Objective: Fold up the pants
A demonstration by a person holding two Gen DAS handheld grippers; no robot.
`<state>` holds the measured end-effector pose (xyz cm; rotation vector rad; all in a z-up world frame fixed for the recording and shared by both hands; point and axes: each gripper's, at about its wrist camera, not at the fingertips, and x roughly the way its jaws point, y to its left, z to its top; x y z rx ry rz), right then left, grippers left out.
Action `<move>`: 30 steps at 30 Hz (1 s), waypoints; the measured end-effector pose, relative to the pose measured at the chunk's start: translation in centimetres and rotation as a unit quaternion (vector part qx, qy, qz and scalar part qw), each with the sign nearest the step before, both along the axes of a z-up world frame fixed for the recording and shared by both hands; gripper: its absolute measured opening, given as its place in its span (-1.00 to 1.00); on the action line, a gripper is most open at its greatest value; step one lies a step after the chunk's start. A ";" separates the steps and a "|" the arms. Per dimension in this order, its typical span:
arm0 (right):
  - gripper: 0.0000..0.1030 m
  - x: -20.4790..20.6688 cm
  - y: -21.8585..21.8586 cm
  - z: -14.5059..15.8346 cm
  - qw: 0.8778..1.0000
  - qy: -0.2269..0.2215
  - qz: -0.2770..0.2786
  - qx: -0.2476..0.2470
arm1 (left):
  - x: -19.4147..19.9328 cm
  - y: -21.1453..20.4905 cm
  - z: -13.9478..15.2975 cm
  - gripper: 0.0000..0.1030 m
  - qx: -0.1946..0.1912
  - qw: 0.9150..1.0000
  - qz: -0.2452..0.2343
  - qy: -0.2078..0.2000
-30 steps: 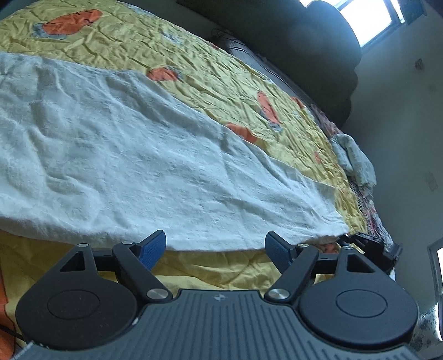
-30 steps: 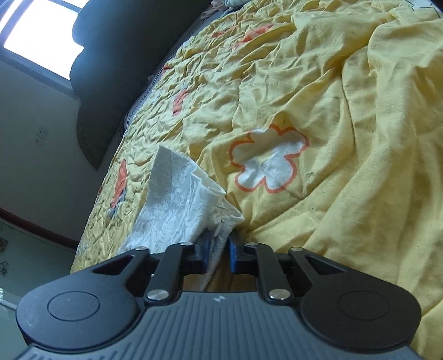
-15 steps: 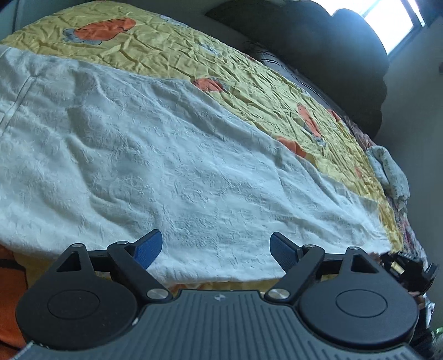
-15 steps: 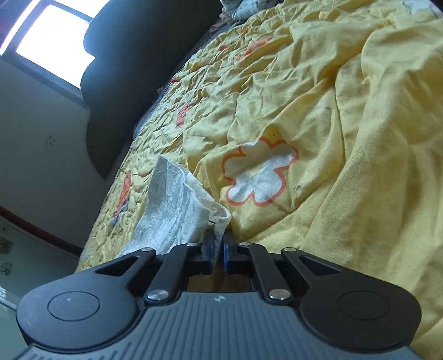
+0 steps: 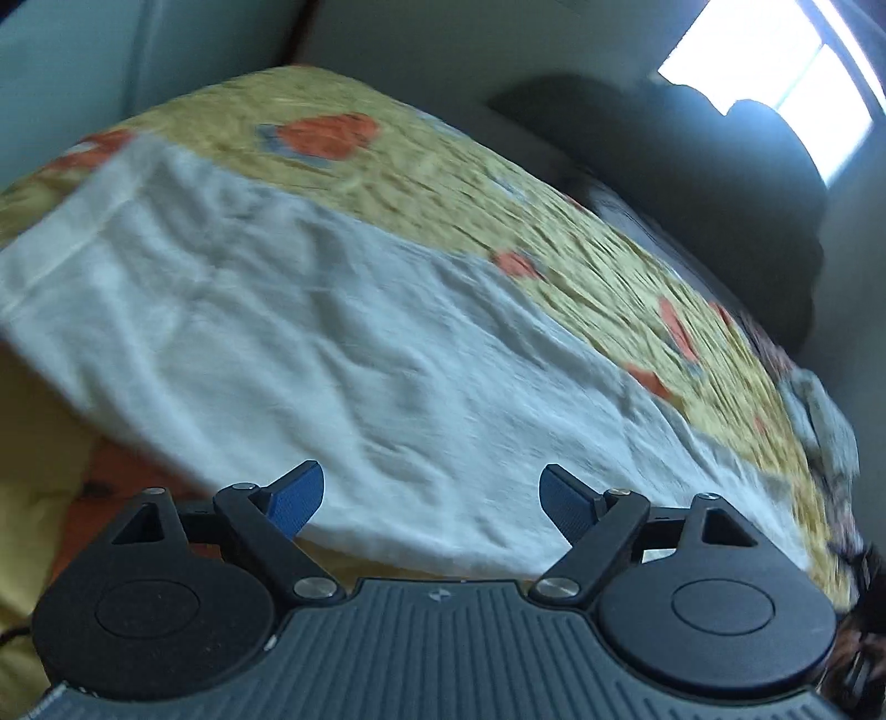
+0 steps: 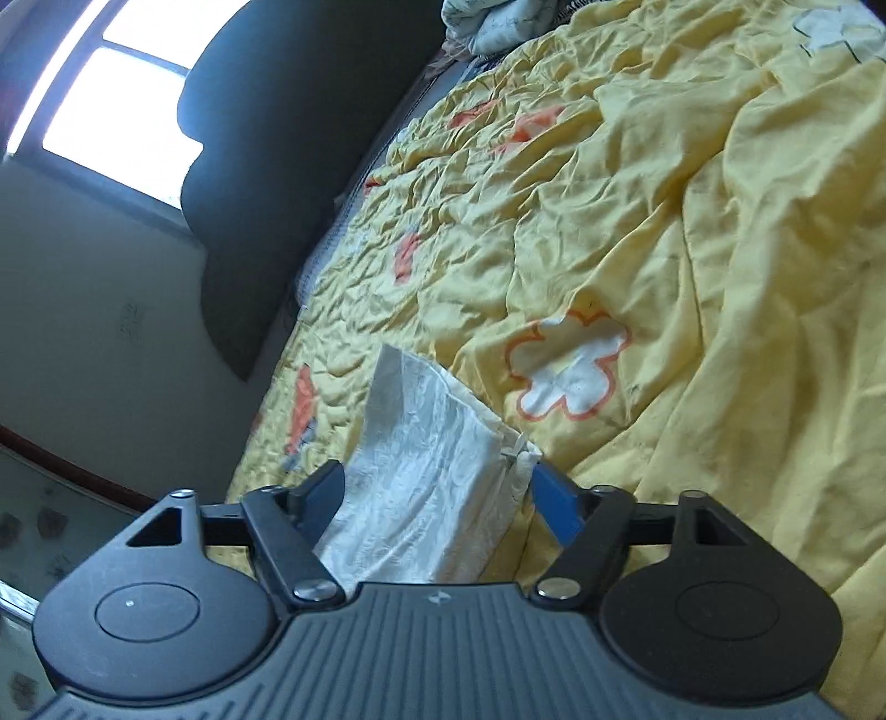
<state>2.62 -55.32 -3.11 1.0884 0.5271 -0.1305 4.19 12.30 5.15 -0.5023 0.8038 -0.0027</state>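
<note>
- Now, from the left wrist camera, we see the white pants [image 5: 343,354] spread flat and long across the yellow bedspread [image 5: 554,232]; our left gripper [image 5: 431,493] hangs over their near edge with its blue pads spread wide and nothing between them; the picture is smeared, so fine creases are hard to read; a dark headboard [image 5: 692,155] stands at the far side under a bright window [image 5: 775,72].
- Over on the right wrist camera, our right gripper [image 6: 437,490] has just been opening; its jaws stand apart, with the hem end of the pants [image 6: 432,459] lying between them; the right pad sits just beside the cloth's folded corner, and we cannot tell whether it touches; the cloth rests on the rumpled bedspread [image 6: 692,249], close to a white flower print [image 6: 570,371]; a crumpled pale bundle [image 6: 493,22] lies at the far end of the bed.
</note>
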 end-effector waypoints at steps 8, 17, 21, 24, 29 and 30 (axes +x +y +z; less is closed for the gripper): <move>0.43 2.8 2.4 -1.0 0.999 0.018 0.035 0.002 | -3.1 6.8 -2.2 0.68 -0.100 0.975 0.193 0.049; 0.41 2.6 2.3 -1.3 0.999 0.012 0.042 0.008 | -1.1 10.7 -1.8 -0.54 -0.081 0.964 0.255 0.004; 0.41 2.7 2.3 -1.1 0.999 0.015 0.048 0.002 | -0.2 10.6 -0.2 -0.83 -0.008 0.974 0.224 -0.027; 0.41 2.7 2.2 -1.2 0.999 0.013 0.050 0.006 | -1.0 9.5 1.1 -0.82 0.042 0.977 0.204 -0.050; 0.41 2.5 2.2 -1.5 0.999 0.006 0.052 0.006 | -0.9 10.7 -2.5 -0.82 0.028 0.975 0.220 -0.001; 0.41 2.5 2.2 -1.5 0.999 0.007 0.054 0.005 | -0.7 10.4 -2.3 -0.82 0.040 0.976 0.213 -0.007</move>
